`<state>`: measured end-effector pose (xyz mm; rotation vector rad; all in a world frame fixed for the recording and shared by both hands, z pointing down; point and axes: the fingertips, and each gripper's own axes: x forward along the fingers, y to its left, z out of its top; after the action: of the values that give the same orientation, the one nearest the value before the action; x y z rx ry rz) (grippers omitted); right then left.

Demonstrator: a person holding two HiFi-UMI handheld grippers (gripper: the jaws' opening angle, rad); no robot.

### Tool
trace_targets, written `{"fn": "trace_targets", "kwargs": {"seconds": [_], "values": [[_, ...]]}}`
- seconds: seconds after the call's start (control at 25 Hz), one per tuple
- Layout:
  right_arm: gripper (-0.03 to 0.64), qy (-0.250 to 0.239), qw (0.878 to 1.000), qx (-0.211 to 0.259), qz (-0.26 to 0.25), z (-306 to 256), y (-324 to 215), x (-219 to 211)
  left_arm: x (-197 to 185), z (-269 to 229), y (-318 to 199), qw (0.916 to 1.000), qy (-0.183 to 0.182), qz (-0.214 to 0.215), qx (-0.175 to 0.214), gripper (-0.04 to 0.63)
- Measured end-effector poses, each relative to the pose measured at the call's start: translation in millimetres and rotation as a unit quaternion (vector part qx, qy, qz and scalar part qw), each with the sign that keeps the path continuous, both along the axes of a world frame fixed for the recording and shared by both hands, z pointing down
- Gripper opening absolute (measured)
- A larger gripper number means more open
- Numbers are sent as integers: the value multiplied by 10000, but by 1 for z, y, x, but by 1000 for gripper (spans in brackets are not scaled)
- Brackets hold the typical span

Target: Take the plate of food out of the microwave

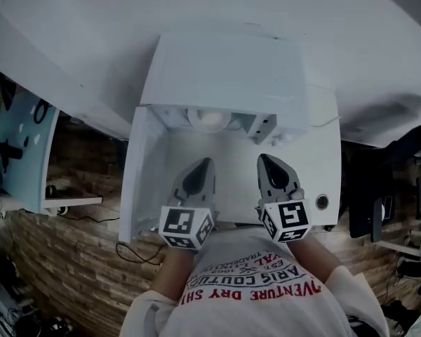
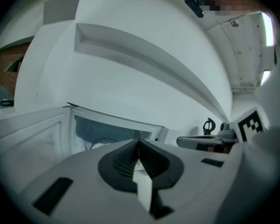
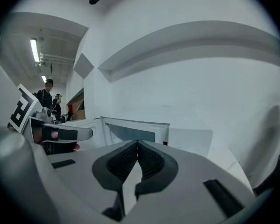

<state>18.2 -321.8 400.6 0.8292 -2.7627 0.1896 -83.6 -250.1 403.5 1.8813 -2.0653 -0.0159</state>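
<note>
A white microwave (image 1: 224, 76) stands on a white table (image 1: 324, 153), its door (image 1: 135, 177) swung open to the left. Inside the lit cavity sits a pale plate (image 1: 208, 119), also seen in the left gripper view as a pale plate (image 2: 101, 143); what lies on it is too dim to tell. My left gripper (image 1: 205, 162) hovers in front of the opening, jaws shut with nothing between them. My right gripper (image 1: 264, 159) is beside it, also shut and empty. Both stay short of the cavity. The right gripper view shows the microwave (image 3: 130, 130) past shut jaws.
A small round dark object (image 1: 322, 202) lies on the table's right front corner. A light blue panel (image 1: 19, 146) stands at the left, dark equipment (image 1: 379, 188) at the right. The floor (image 1: 70, 258) has a brick pattern. People (image 3: 47, 96) stand far off.
</note>
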Motion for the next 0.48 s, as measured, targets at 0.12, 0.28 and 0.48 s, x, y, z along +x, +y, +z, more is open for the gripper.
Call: {"fn": "trace_targets", "kwargs": {"seconds": [0.12,0.28,0.48], "values": [[11,23,9996,-74,-273,5,-22,-9,-1,7,-14,9995,178,-259,40,8],[11,86,9976,-248,-647,17,-35,-22,-1,24,-23,9978,329,-572,-105,8],[11,238,9929,-467,-1065,42,-40,-39,-9,49,-25,9928,445,-1065,-308,8]]}}
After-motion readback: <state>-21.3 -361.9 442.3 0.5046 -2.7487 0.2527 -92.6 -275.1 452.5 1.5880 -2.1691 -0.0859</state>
